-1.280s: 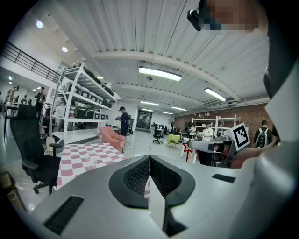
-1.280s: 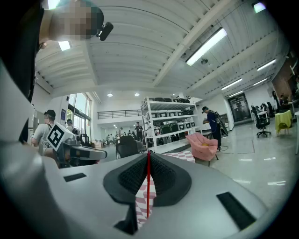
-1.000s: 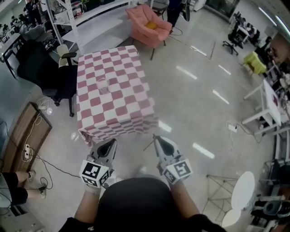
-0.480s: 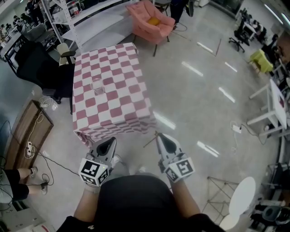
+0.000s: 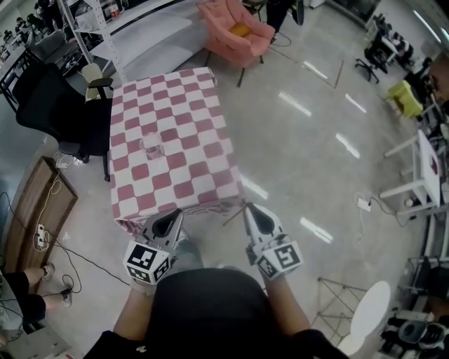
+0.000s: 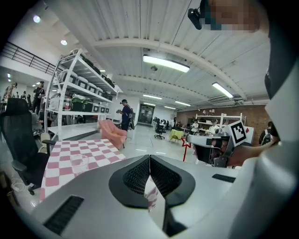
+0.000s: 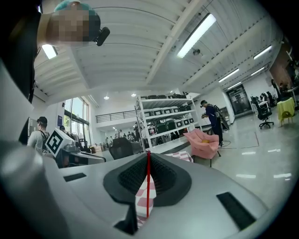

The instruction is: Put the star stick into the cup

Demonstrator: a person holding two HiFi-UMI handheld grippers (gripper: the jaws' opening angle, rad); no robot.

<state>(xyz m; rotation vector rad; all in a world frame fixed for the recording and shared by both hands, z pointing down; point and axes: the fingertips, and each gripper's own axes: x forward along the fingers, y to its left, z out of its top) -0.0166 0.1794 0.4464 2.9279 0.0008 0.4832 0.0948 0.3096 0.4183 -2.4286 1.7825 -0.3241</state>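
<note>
A clear cup stands on the pink-and-white checked table; in the left gripper view the cup sits left of centre. My right gripper is shut on the thin red star stick, just off the table's near edge. Seen from the left gripper view, the stick's red star points upward. My left gripper hangs beside it at the near edge, shut and holding nothing; its tips meet.
A pink armchair stands beyond the table. A black office chair and a shelving rack are at its left. A wooden board with cables lies on the floor at left. White round tables stand at lower right.
The table has drawn nearer to both grippers as the person stepped forward. Both grippers keep their pose, the right one still holding the stick.
</note>
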